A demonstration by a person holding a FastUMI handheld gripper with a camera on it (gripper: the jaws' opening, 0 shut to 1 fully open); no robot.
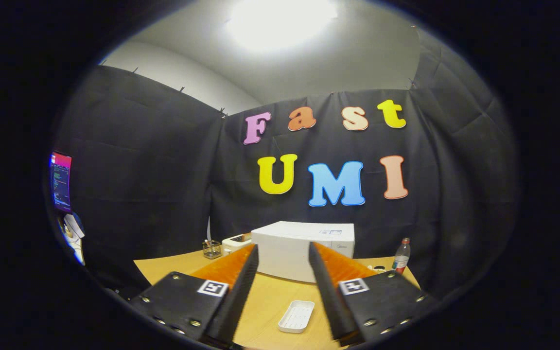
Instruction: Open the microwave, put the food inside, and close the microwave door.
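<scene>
A white microwave (pixel 304 248) stands on the wooden table (pixel 270 296) beyond my fingertips, its door closed as far as I can tell from this angle. A small white ridged tray (pixel 296 316) lies on the table between my two fingers, nearer to me than the microwave; whether it holds food is not clear. My gripper (pixel 284 253) is open, held above the table, with nothing between its fingers.
A plastic bottle with a red label (pixel 401 256) stands right of the microwave. Left of the microwave sit a small wire pen holder (pixel 212 249) and a white box-like device (pixel 237 241). A lit screen (pixel 61 181) hangs at the far left.
</scene>
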